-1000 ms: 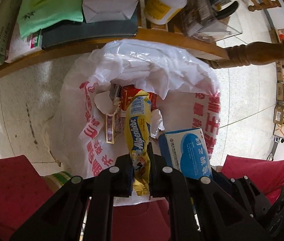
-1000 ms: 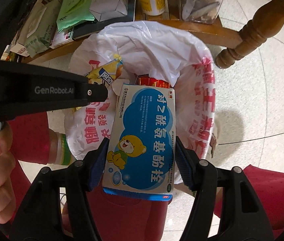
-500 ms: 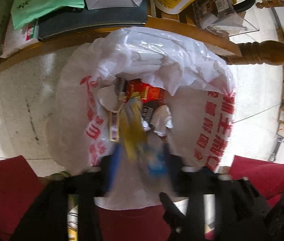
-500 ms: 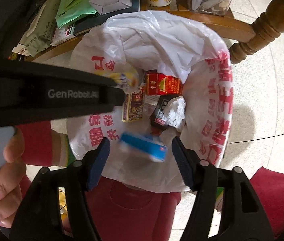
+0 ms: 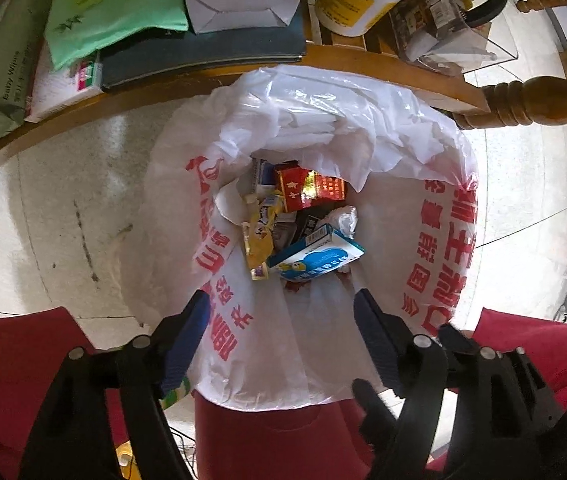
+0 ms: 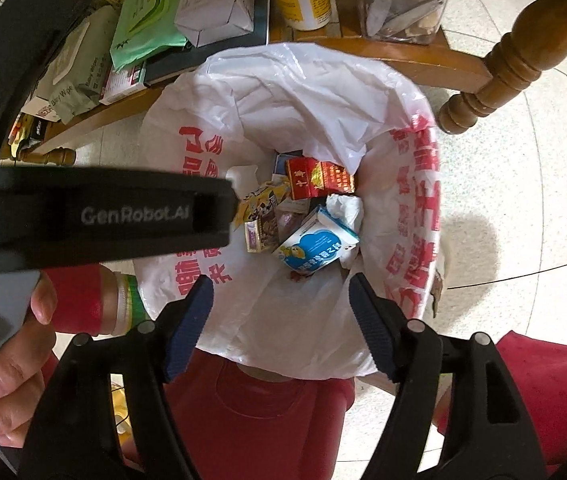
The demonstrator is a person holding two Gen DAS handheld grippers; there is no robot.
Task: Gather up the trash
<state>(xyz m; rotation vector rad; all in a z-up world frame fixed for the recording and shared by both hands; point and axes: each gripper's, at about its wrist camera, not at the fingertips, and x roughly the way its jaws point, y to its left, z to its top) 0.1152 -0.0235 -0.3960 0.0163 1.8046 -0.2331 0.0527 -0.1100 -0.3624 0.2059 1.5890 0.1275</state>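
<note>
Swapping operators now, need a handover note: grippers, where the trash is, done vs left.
Left gripper: jaws just opened, empty, above the bin bag.
Right gripper: jaws just opened, empty, over the same bag.
Done: yellow wrapper and blue box lie in the bag beside the red pack.
Left: nothing held; the frames don't show which clutter on the table is trash.

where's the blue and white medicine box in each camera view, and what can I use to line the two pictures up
Left wrist: the blue and white box lies in the bag, just right of centre, above the open jaws.
Right wrist: the same box lies in the bag near centre, tilted, beside crumpled tissue.
Shared landmark: the red carton sits just above the box in both.
</note>
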